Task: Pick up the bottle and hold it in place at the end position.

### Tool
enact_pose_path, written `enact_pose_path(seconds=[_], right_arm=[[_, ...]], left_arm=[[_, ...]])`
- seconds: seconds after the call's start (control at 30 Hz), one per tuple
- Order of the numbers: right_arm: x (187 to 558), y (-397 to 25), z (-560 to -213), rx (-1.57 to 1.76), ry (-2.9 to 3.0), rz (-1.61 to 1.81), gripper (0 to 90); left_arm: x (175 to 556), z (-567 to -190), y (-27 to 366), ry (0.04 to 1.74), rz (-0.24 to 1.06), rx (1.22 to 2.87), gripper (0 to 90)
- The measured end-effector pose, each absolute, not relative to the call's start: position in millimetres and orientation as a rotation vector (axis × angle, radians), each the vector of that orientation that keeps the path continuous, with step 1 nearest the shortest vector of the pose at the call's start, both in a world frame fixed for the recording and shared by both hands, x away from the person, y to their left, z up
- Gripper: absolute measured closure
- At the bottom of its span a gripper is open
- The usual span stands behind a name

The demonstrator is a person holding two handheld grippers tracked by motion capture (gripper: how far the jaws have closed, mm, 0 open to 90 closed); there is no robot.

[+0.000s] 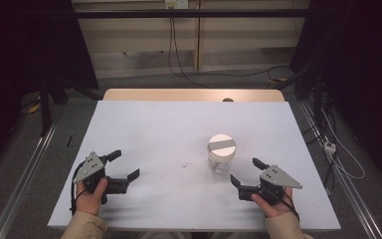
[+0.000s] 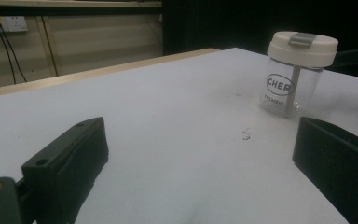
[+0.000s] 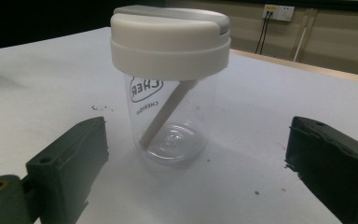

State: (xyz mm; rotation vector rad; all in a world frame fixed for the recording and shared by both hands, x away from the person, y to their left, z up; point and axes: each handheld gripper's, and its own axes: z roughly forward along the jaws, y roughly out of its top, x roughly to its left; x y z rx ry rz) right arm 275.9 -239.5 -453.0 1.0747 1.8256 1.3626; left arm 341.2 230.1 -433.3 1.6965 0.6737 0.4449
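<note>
High view: jar (image 1: pixel 222 153) upright on counter (image 1: pixel 154 129), right of centre. Right gripper (image 1: pixel 243 174) wide open just beside it, holding nothing; left gripper (image 1: pixel 124 165) wide open, well apart.

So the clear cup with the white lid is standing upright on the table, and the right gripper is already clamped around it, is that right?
Not quite. The clear cup does stand upright with its white lid on, but the right gripper is not clamped on it. The right gripper view shows both jaws spread wide, apart from the cup, and the high view shows the gripper short of it on the table.
</note>
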Motion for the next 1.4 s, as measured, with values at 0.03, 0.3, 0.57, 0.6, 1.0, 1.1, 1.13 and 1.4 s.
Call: enact_pose_path(seconds=[0.03, 0.3, 0.57, 0.6, 1.0, 1.1, 1.13, 1.4], right_arm=[[278, -237, -454, 1.079, 1.828, 1.366, 5.1], [290, -217, -453, 1.095, 1.831, 1.369, 5.6], [299, -208, -453, 1.113, 1.823, 1.347, 5.6], [302, -205, -454, 1.118, 1.822, 1.346, 5.6], [311, -194, -456, 1.139, 1.819, 1.347, 6.2], [314, -192, -456, 1.149, 1.820, 1.343, 6.4], [315, -192, -457, 1.148, 1.819, 1.343, 6.6], [324, -188, -458, 1.165, 1.815, 1.333, 9.8]], left_arm=[[341, -433, 230, 0.675, 0.446, 1.698, 2.9], [340, -434, 230, 0.680, 0.440, 1.701, 2.9], [340, -435, 231, 0.677, 0.443, 1.708, 3.0], [339, -435, 231, 0.678, 0.444, 1.707, 2.9], [340, -436, 231, 0.681, 0.437, 1.709, 3.0], [340, -436, 230, 0.674, 0.438, 1.717, 3.0], [340, -436, 230, 0.670, 0.439, 1.720, 2.9], [341, -438, 230, 0.671, 0.434, 1.734, 2.9]])
